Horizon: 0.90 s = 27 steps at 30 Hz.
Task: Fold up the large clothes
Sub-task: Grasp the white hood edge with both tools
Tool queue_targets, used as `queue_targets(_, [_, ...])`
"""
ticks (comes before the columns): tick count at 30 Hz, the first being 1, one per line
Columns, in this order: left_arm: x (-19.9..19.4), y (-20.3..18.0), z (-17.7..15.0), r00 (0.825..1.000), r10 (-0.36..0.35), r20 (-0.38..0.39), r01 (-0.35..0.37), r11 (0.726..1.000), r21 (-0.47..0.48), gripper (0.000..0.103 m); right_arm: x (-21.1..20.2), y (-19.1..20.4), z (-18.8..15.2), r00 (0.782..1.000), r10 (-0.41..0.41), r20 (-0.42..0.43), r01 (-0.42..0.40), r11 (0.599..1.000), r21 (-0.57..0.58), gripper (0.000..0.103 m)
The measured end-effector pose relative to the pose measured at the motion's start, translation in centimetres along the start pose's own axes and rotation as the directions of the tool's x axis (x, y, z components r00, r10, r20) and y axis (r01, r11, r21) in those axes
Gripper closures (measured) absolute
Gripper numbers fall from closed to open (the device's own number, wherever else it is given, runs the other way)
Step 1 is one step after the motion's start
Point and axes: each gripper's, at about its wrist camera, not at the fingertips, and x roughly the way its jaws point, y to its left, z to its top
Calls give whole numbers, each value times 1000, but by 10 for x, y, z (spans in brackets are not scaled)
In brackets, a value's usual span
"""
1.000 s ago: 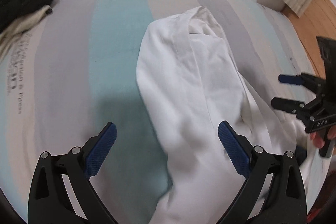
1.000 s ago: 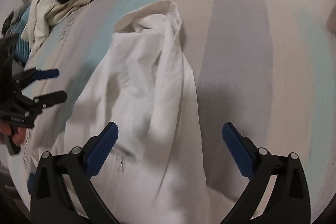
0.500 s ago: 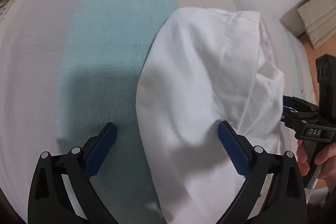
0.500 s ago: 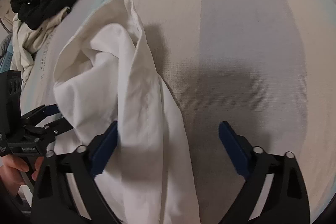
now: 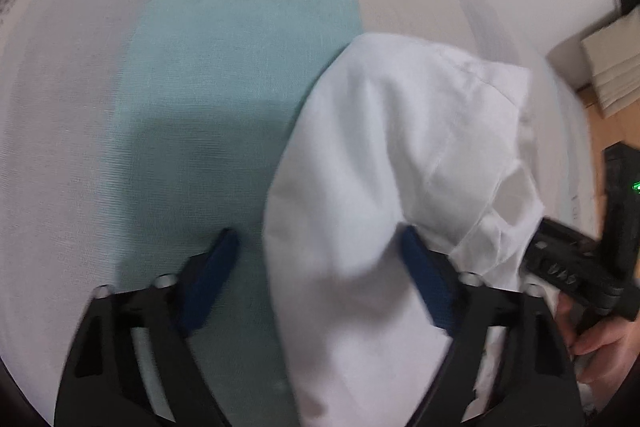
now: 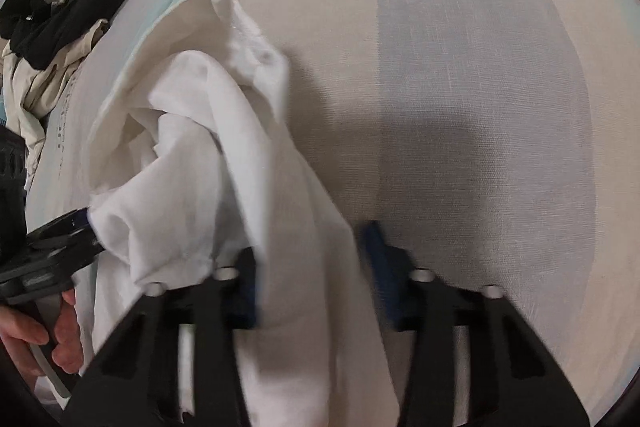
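Now both tongs closing on white garment (image 5: 384, 187), bunched on striped bedsheet (image 5: 224, 67). Left gripper (image 5: 320, 279) half open, cloth between pads. Right gripper (image 6: 312, 267) nearly pinched on fold. No fold done; all remains.

1. Garment (image 5: 384, 163) lies bunched on bed cover (image 5: 224, 75); 
2. clothes pile (image 6: 44, 39) on cover far left in right-wrist view, well apart from garment; 
3. folded stack (image 5: 612, 67) beyond bed's right edge, left-wrist view.

My bed (image 5: 240, 27), striped sheet
A white garment (image 5: 380, 167) and a black-and-cream clothes heap (image 6: 52, 39) lie on it.
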Motion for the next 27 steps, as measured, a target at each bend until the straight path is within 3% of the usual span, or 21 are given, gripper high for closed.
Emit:
queue_targets(1, [-2, 1, 2, 1000, 5, -7, -5, 1000, 15, 46, 0, 2, -1, 1000, 2, -5, -2, 1000, -6, 83])
queue_targets(3, [-6, 4, 4, 999, -22, -25, 23, 999, 23, 79, -2, 9, -1, 1000, 5, -9, -5, 1000, -13, 91])
queue_targets(6, [-16, -3, 0, 999, -16, -29, 18, 996, 91, 98, -12, 16, -5, 1000, 5, 0, -5, 1000, -29, 94])
queue_targets(8, [-24, -12, -2, 1000, 3, -9, -2, 991, 136, 99, -20, 17, -6, 1000, 1, 15, 0, 999, -36, 96])
queue_targets(19, [-73, -20, -3, 998, -2, 66, -8, 986, 165, 100, -66, 25, -18, 995, -27, 92, 32, 998, -55, 97])
queue_targets(27, [-115, -19, -53, 994, -58, 95, 38, 979, 201, 100, -112, 30, -55, 989, -28, 145, 50, 987, -150, 97])
